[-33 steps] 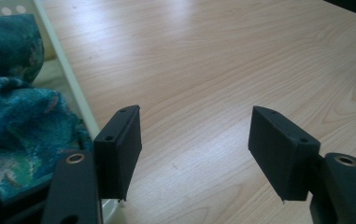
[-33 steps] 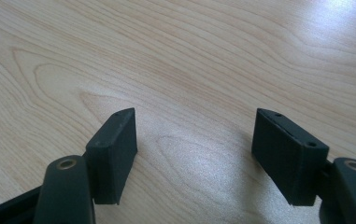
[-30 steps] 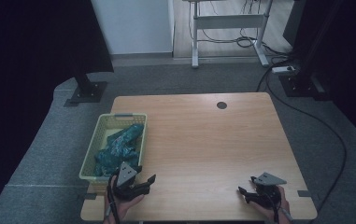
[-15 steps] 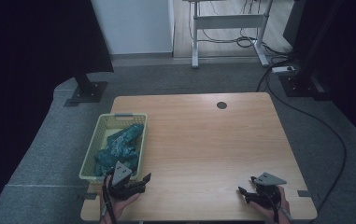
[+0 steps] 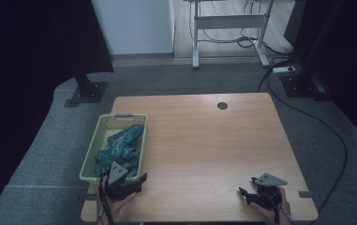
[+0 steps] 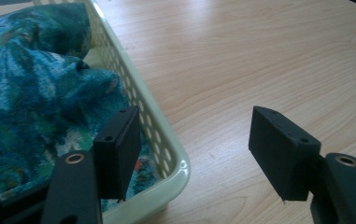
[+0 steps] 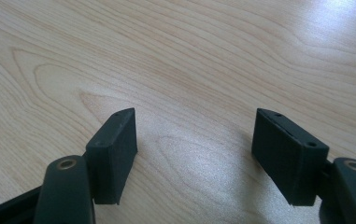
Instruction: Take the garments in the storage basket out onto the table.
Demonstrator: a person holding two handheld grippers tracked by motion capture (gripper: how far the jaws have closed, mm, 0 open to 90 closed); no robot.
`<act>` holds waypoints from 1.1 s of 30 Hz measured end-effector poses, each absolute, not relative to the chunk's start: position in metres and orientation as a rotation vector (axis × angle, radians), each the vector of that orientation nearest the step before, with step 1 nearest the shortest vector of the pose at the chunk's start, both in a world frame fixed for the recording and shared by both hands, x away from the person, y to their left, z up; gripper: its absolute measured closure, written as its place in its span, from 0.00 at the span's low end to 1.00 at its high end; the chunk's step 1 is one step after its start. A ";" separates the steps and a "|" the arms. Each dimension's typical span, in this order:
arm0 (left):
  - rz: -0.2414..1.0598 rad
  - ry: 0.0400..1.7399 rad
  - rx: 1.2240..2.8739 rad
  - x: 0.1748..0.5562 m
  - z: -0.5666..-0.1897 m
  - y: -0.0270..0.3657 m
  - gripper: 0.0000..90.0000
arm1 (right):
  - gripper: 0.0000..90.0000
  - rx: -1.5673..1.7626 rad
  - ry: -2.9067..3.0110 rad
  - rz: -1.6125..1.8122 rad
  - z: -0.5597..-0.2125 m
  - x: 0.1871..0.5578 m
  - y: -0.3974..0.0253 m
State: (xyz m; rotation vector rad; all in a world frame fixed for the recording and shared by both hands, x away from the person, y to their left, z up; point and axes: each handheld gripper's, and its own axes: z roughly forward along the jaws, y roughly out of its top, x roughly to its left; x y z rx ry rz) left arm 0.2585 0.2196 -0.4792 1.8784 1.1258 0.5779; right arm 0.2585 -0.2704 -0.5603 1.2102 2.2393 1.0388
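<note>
left tongs (image 5: 136, 180) sit spread at the lower left, straddling the near corner of the basket (image 5: 88, 174) holding teal cloth (image 5: 120, 145), while right tongs (image 5: 246, 194) rest spread on the table (image 5: 204, 140) at lower right.

Wooden worktop (image 5: 204, 140), light grain, with a round dark cable hole (image 5: 222, 106) near its far edge. Grey carpet floor (image 5: 40, 154) surrounds it. Beyond, a white desk frame (image 5: 227, 28) stands over loose cables; a white power strip (image 5: 284, 70) lies right.
</note>
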 end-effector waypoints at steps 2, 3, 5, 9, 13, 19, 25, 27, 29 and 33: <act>0.580 1.130 1.871 0.258 -0.479 0.222 0.38 | 0.34 1.211 2.239 1.039 -0.560 0.259 -0.270; 0.581 1.133 1.868 0.258 -0.479 0.223 0.38 | 0.34 1.210 2.239 1.039 -0.560 0.259 -0.270; 0.583 1.137 1.862 0.259 -0.478 0.225 0.38 | 0.34 1.211 2.239 1.039 -0.560 0.259 -0.270; 0.584 1.146 1.851 0.259 -0.478 0.230 0.38 | 0.34 1.211 2.239 1.039 -0.560 0.259 -0.270; 0.596 1.158 1.846 0.259 -0.477 0.233 0.38 | 0.34 1.211 2.239 1.039 -0.560 0.259 -0.270; 0.599 1.175 1.834 0.259 -0.477 0.240 0.38 | 0.34 1.211 2.239 1.039 -0.560 0.259 -0.270; 0.607 1.183 1.825 0.258 -0.476 0.245 0.37 | 0.34 1.211 2.239 1.039 -0.560 0.258 -0.270; 0.610 1.189 1.822 0.259 -0.476 0.248 0.37 | 0.34 1.211 2.239 1.039 -0.560 0.258 -0.270; 0.610 1.199 1.814 0.259 -0.476 0.251 0.37 | 0.34 1.211 2.239 1.039 -0.560 0.258 -0.270; 0.619 1.212 1.815 0.260 -0.477 0.254 0.37 | 0.34 1.211 2.239 1.039 -0.560 0.258 -0.270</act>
